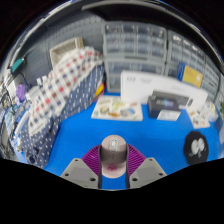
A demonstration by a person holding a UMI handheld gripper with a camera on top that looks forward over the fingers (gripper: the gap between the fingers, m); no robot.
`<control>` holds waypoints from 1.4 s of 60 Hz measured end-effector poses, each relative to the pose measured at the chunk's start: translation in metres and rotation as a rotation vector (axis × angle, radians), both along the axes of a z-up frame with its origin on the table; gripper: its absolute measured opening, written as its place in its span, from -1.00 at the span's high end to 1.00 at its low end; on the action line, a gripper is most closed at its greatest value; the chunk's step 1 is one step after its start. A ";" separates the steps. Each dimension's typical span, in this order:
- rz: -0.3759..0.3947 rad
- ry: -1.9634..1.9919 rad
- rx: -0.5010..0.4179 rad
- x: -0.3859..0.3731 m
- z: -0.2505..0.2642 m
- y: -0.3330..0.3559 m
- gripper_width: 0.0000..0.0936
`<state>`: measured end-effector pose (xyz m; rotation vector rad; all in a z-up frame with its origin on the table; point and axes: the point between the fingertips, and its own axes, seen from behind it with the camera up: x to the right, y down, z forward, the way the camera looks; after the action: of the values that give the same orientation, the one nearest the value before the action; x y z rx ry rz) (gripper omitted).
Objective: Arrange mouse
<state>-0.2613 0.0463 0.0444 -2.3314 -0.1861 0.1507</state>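
Observation:
A pale grey-pink mouse (113,153) sits between my gripper's (113,165) two fingers, gripped by the purple pads (95,158) on both sides. It is held above the blue table top (85,135), front end pointing away from me. The fingers are shut on its sides.
A checkered cloth (60,90) lies draped at the left. Papers (115,108) and a black-and-white box (168,102) lie beyond the fingers. A dark round object (196,150) sits at the right. Drawer cabinets (135,45) stand along the back.

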 end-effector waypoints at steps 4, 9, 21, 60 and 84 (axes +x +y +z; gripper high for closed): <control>0.014 0.017 0.091 0.028 0.053 0.017 0.34; 0.027 -0.001 0.187 0.082 0.113 0.029 0.34; -0.036 -0.011 0.328 0.235 0.191 0.051 0.34; -0.124 -0.018 -0.066 0.374 -0.056 0.030 0.24; -0.083 -0.015 -0.055 0.357 -0.043 0.026 -0.85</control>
<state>0.0957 0.0723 0.0011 -2.3916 -0.0936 0.0989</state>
